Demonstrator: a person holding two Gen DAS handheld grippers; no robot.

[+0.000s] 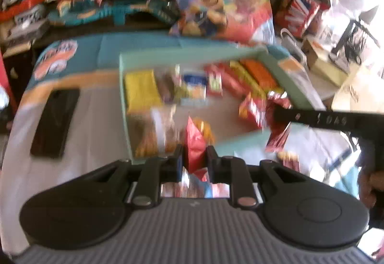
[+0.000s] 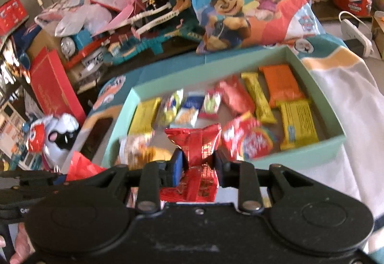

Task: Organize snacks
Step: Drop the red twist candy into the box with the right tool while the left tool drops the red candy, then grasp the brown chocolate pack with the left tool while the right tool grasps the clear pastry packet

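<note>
Mint-green cardboard forms the shallow box (image 2: 333,141) that anchors everything here, sitting on a teal, orange and white cloth (image 2: 336,86). Along the box's far wall lie an orange packet (image 2: 282,82), a slim yellow bar (image 2: 258,97), a salmon-red packet (image 2: 236,98) and, toward the far left corner, a gold-yellow packet (image 2: 144,115); a larger yellow packet (image 2: 297,127) rests against the near right wall, with a red and multicoloured pouch (image 2: 247,141) just left of it. The right gripper (image 2: 198,165) hangs over the box's near edge, its jaws pinched tight on a crinkled red foil packet (image 2: 194,144) whose top flares above the pads and whose lower end hangs beneath them. The left gripper (image 1: 194,160) is likewise clamped on a snack, a plain red pouch (image 1: 194,144) standing upright between its pads above the box's near left corner; the blur hides any print on it. In the left wrist view the other gripper's black finger (image 1: 312,118) reaches in over the box's right side with the foil packet dangling below. Behind the box leans a big cartoon-puppy snack bag (image 2: 240,4), and left of the box a dark phone (image 1: 55,122) lies flat on the cloth. A red carton (image 2: 50,86) stands farther left of the box.
</note>
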